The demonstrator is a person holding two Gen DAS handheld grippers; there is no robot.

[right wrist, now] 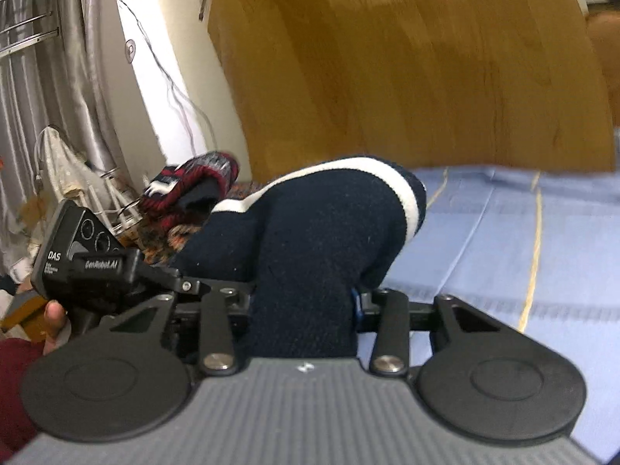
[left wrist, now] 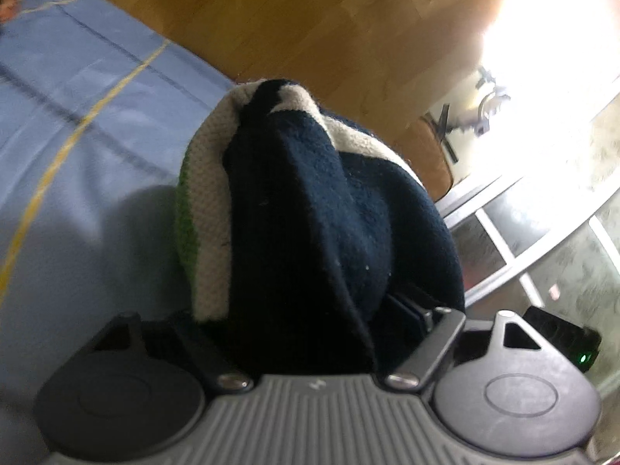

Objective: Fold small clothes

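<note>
A navy knitted garment (right wrist: 310,255) with white and green stripes is bunched into a tall hump, rising straight ahead of the right claw (right wrist: 306,310), its lower end wedged between that claw's fingers.

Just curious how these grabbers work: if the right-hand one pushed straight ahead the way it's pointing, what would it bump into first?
The navy knit garment already bunched between the right gripper jaws. Beyond it, probably the blue sheet.
</note>
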